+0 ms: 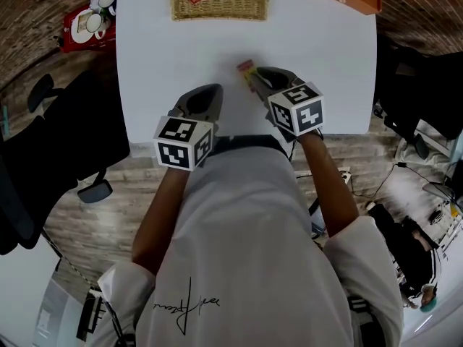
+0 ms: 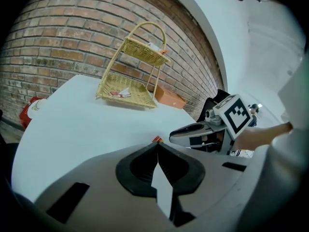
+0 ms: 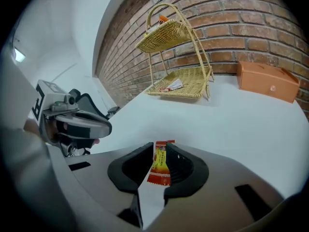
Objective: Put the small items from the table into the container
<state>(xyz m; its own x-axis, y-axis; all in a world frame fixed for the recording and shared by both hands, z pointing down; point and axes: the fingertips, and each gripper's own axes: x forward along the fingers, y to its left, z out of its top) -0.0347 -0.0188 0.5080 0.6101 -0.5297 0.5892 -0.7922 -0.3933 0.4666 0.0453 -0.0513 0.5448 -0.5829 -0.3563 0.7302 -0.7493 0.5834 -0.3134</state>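
**Right tool** [image 3: 160,148]: I hold its jaws slightly apart, straddling a red-and-yellow sachet [image 3: 160,164] that lies flat on the counter [image 3: 231,124]. The pads are not yet pressing on it.

**Left tool** [image 2: 158,148]: closed, empty, poised above the near counter edge.

**Basket** [image 3: 189,94]: stands at the far side, well apart from both tools. One packet [image 3: 170,87] lies on its lower tier, and something orange on the upper.

**Progress, as I judge it:** partly done. This sachet is the only loose item I see left.
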